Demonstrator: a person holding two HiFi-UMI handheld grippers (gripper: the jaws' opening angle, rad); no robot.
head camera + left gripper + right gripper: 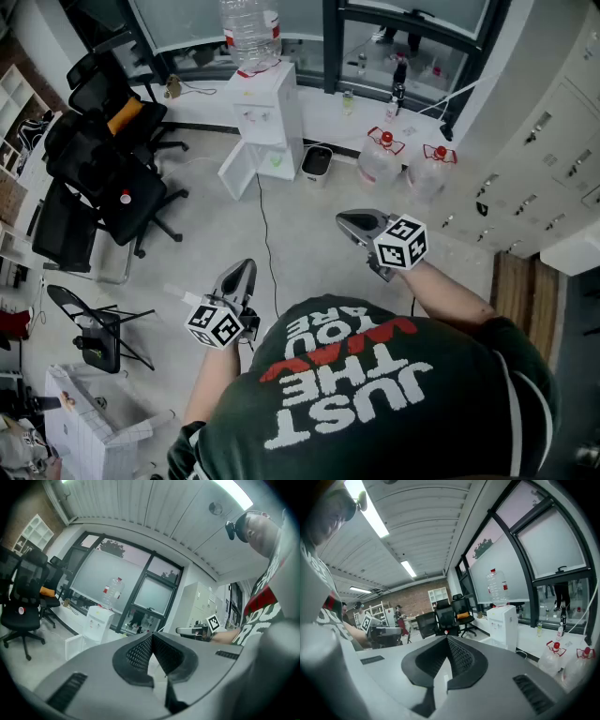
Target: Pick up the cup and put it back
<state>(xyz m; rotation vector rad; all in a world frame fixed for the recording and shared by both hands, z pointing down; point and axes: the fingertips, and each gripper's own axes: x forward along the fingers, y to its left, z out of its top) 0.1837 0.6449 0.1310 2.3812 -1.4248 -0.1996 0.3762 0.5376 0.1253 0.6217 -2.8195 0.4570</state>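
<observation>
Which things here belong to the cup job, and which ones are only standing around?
For the job: left gripper, jaws together, empty; right gripper, jaws together, empty. I cannot make out a cup for certain.

Only standing around: water dispenser, office chairs, two water jugs on the floor, folding chair, lockers.

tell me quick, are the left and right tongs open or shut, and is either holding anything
Left tongs: shut, holding nothing.
Right tongs: shut, holding nothing.
</observation>
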